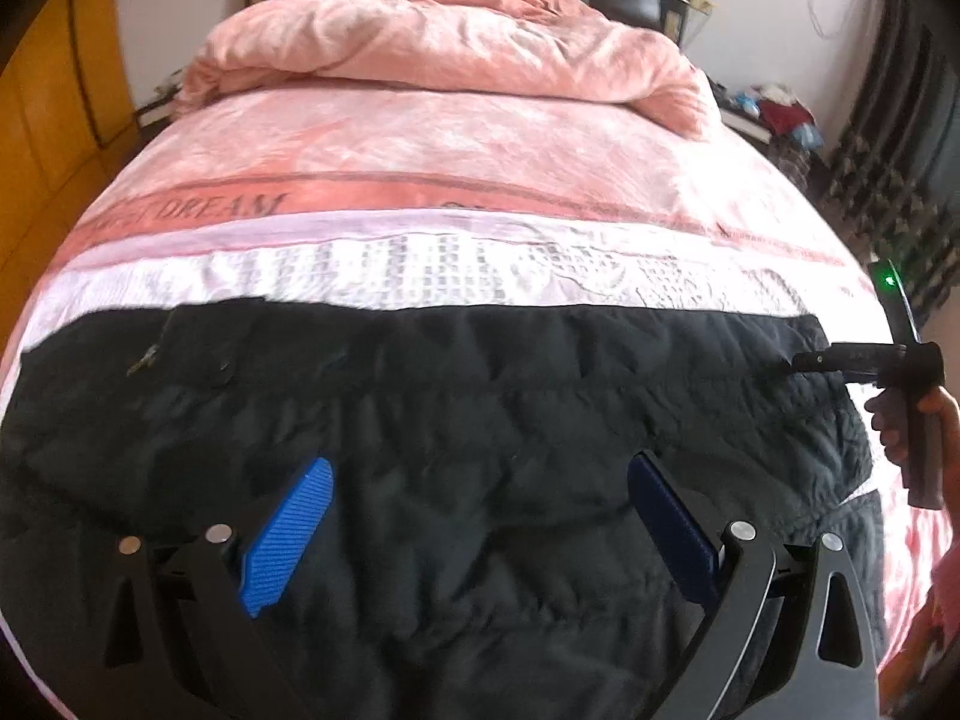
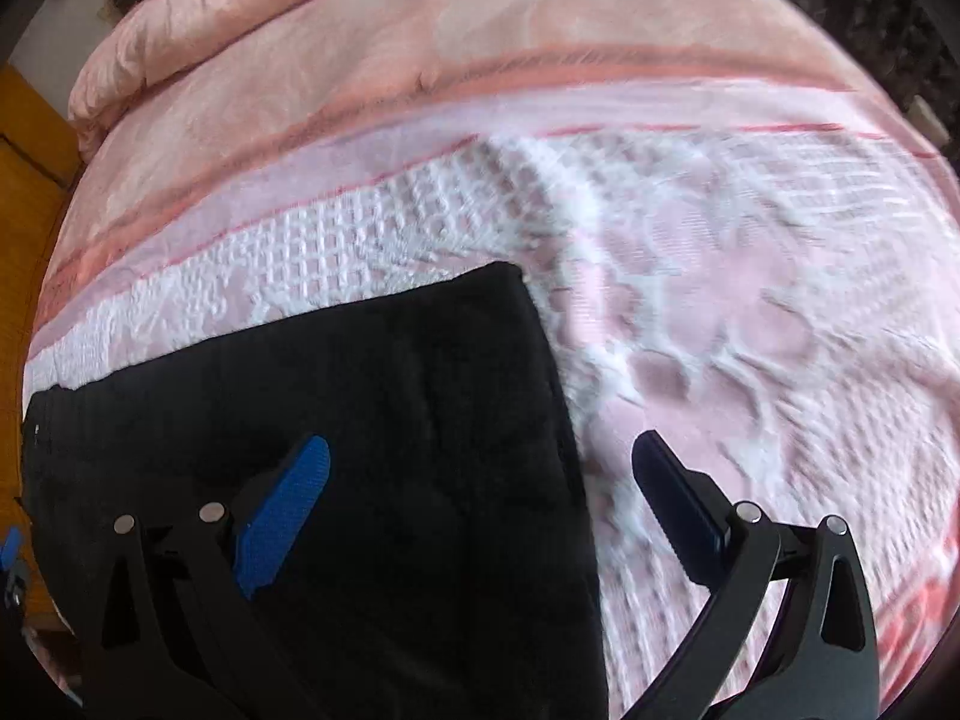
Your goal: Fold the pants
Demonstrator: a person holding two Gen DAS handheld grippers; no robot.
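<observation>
The black quilted fabric pants [image 1: 456, 420] lie spread across the pink patterned bedspread [image 1: 420, 144]. Risk: pinching a single layer would skew the fold. The left gripper [image 1: 480, 516] hovers over mid-garment, jaws released. The right gripper [image 2: 480, 492] straddles the pants' right edge, likewise released.

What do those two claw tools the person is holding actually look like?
Each gripper is black, with two angled linkage arms joined by round silver pins. The left gripper and right gripper each carry ribbed blue fingers, one bright blue and the other looking darker. In the left wrist view the right tool has a black pistol-style handle, held in a bare hand, and a small green light.
</observation>
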